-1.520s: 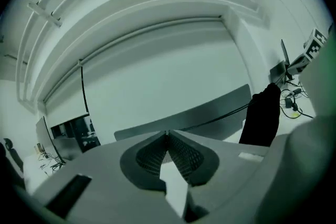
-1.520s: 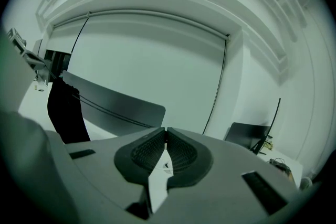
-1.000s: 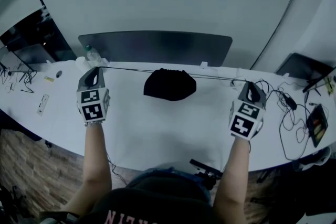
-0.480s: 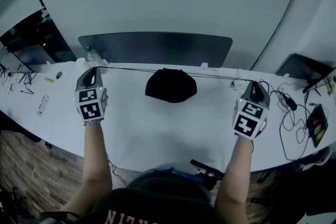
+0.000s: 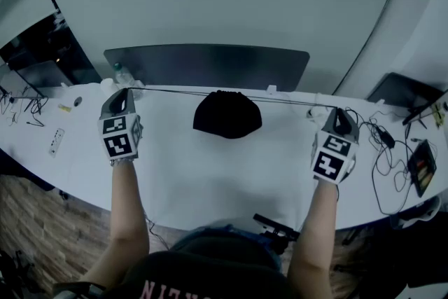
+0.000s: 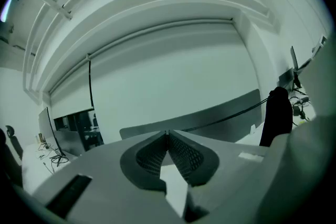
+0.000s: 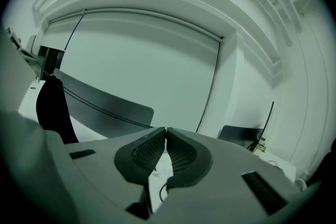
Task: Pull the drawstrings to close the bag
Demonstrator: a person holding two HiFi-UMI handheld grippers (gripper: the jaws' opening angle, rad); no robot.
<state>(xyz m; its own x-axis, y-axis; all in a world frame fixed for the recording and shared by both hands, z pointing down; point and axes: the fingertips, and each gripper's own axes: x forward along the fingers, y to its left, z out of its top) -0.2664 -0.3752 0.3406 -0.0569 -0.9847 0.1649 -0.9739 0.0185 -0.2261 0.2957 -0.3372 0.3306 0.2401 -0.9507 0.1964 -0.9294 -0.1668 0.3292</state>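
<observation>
The pull seems nearly done: left tongs [image 5: 126, 92] and right tongs [image 5: 337, 111] each pinch a taut drawstring [image 5: 171, 91] (the bag [image 5: 227, 115] looks gathered). Next comes one firm outward tug.

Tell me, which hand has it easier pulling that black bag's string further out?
Left, narrowly. The left gripper and right gripper are each shut on a taut drawstring of the black bag, but the table is barer beyond the left; loose cables lie beside the right.

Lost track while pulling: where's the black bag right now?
In the head view the black bag sits centrally on the table before the dark divider panel, between the left gripper and right gripper, joined to each by a taut drawstring.
</observation>
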